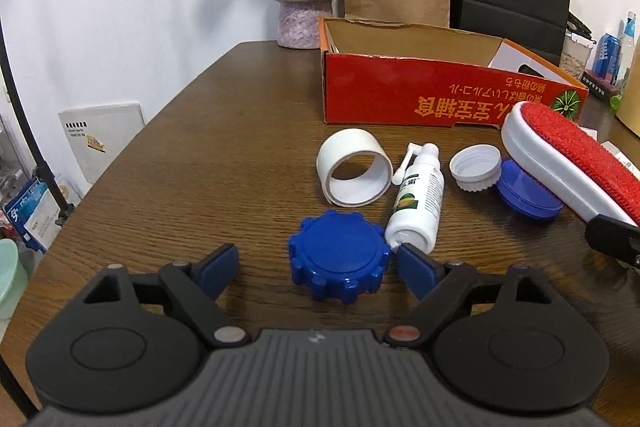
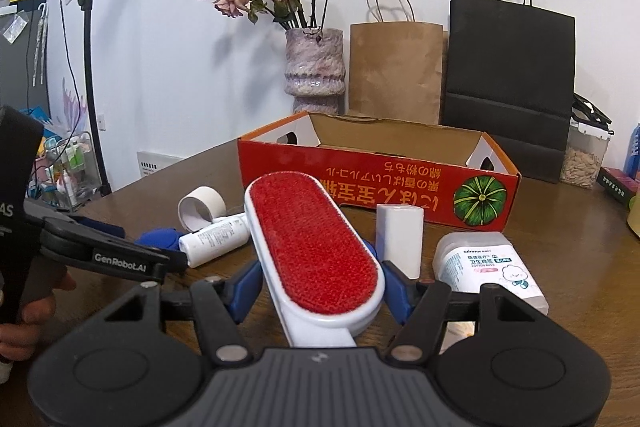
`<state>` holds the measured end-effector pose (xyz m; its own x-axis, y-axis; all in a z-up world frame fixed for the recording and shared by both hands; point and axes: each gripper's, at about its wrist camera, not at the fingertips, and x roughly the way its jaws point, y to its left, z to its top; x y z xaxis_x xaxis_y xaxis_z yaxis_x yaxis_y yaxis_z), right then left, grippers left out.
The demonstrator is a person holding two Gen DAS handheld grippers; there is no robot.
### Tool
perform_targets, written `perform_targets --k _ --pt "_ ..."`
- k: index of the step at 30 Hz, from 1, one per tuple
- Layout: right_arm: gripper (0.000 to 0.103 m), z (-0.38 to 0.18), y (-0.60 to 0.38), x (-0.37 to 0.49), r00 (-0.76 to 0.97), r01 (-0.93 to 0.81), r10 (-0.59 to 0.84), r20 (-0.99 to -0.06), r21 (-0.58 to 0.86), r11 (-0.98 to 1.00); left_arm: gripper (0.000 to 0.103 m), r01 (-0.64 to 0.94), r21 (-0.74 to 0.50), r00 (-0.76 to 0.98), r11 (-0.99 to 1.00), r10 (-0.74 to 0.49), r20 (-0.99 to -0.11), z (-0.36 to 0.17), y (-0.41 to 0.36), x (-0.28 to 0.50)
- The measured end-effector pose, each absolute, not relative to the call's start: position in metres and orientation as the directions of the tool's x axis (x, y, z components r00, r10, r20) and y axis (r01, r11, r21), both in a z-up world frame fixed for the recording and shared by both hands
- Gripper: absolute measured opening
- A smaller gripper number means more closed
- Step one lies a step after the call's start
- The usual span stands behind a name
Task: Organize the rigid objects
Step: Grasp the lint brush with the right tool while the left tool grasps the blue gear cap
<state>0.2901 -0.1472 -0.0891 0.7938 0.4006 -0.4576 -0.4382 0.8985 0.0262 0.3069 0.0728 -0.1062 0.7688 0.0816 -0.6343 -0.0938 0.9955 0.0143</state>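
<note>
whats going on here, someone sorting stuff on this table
A person is tidying small items on a wooden table with a handheld claw in each hand. The right claw is shut on a red lint brush. The left claw is open around a blue knobbed lid, not yet gripping it. The red cardboard box behind looks empty so far.
</note>
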Motion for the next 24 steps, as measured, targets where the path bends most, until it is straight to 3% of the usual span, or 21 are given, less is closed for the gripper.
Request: perform_targets --k 2,4,6,24 --pt "0.063 -0.089 -0.147 0.289 0.796 -0.439 0.4 -0.454 0.022 0.898 0.079 -0.083 0.009 0.774 0.997 0.07 -0.629 -0.106 0.072 0.306" --pt "0.063 -0.089 -0.147 0.287 0.798 -0.439 0.399 -0.451 0.019 0.898 0.063 -0.063 0.009 0.782 0.998 0.055 -0.62 -0.106 0.069 0.305" --pt "0.063 -0.089 -0.146 0.286 0.799 -0.438 0.399 -0.449 0.018 0.899 0.056 -0.039 0.002 0.791 0.999 0.032 -0.611 -0.105 0.067 0.302" --pt "0.063 -0.082 -0.149 0.278 0.826 -0.425 0.392 -0.405 0.009 0.905 0.056 -0.073 -0.028 0.848 0.997 0.048 -0.528 -0.09 0.071 0.284"
